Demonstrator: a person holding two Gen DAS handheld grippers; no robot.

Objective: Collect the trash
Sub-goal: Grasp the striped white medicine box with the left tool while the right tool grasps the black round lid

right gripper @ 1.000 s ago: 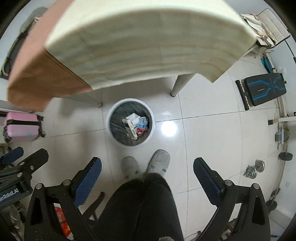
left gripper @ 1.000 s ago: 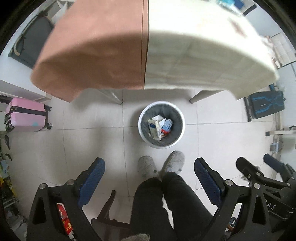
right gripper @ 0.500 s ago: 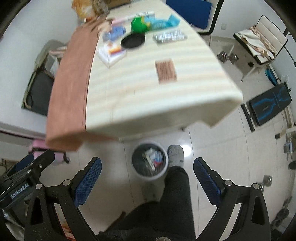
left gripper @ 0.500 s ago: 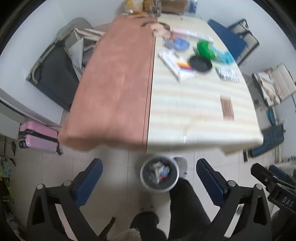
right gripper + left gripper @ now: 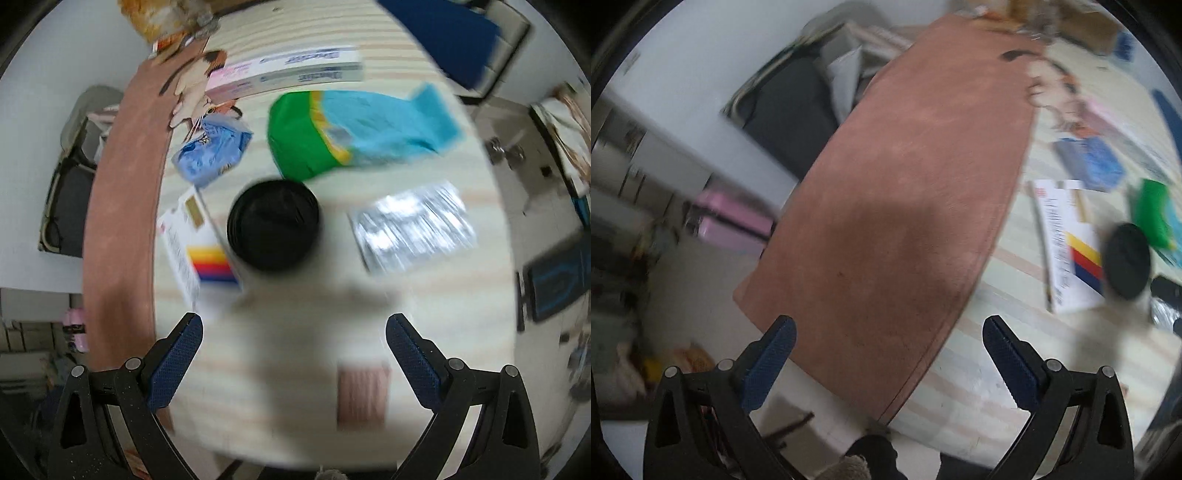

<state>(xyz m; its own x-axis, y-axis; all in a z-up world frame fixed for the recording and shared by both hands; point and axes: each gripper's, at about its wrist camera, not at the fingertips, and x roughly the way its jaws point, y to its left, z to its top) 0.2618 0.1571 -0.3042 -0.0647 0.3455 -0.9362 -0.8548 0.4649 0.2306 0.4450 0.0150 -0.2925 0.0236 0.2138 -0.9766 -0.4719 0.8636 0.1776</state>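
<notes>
Both views are motion-blurred. My right gripper point(image 5: 294, 332) is open and empty above the striped table point(image 5: 280, 369). Ahead of it lie a black round lid point(image 5: 273, 224), a green-and-blue bag point(image 5: 354, 131), a silver foil pack point(image 5: 413, 225), a white box with coloured stripes point(image 5: 195, 247), a blue wrapper point(image 5: 214, 149) and a small brown card point(image 5: 364, 393). My left gripper point(image 5: 888, 334) is open and empty over the brown table mat point(image 5: 905, 206). The white box point(image 5: 1065, 243) and black lid point(image 5: 1126, 266) lie to its right.
A long white-and-pink box point(image 5: 284, 72) lies at the table's far side. A pink suitcase point(image 5: 727, 225) and a dark bag point(image 5: 790, 118) stand on the floor to the left. A blue chair point(image 5: 439, 33) stands behind the table.
Both grippers have swung up from the floor bin to the tabletop. The bin and the person's legs have left view. The table items now fill the right wrist view.
</notes>
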